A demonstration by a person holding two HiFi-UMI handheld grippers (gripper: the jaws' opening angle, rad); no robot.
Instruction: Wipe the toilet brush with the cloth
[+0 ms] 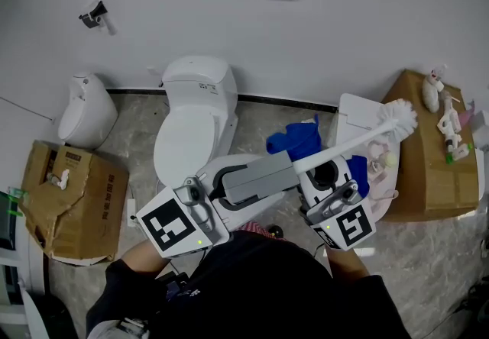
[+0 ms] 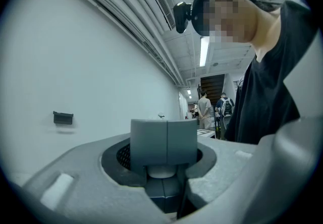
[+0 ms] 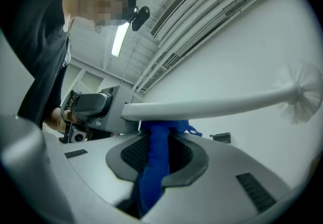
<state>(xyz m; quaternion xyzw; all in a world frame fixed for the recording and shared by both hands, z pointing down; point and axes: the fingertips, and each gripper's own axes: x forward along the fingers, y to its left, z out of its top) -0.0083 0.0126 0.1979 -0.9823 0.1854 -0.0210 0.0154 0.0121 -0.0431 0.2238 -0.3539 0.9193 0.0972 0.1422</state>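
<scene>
White toilet brush (image 1: pixel 359 139) is off the floor and roughly level. In the head view its shaft runs from lower left to upper right, with the bristle head (image 1: pixel 403 117) by the edge of a cardboard box (image 1: pixel 428 177) on the right. Left gripper (image 1: pixel 289 168) has its jaws closed on the handle end. The left gripper view shows the two grey pads (image 2: pixel 149 140) butted together, with the white handle tip just under them. Right gripper (image 1: pixel 325 177) sits just right of the left one, jaws clamped on the blue cloth (image 1: pixel 294 139). In the right gripper view the cloth runs up out of the jaws and touches the underside of the shaft (image 3: pixel 212 106), close to where the left gripper holds it. A bit of cloth also shows behind the shaft. Bristles and cloth are well apart. Toilet (image 1: pixel 195 112), lid down, stands against the wall beyond the grippers. A second, torn cardboard box (image 1: pixel 72 196) sits on the left.
</scene>
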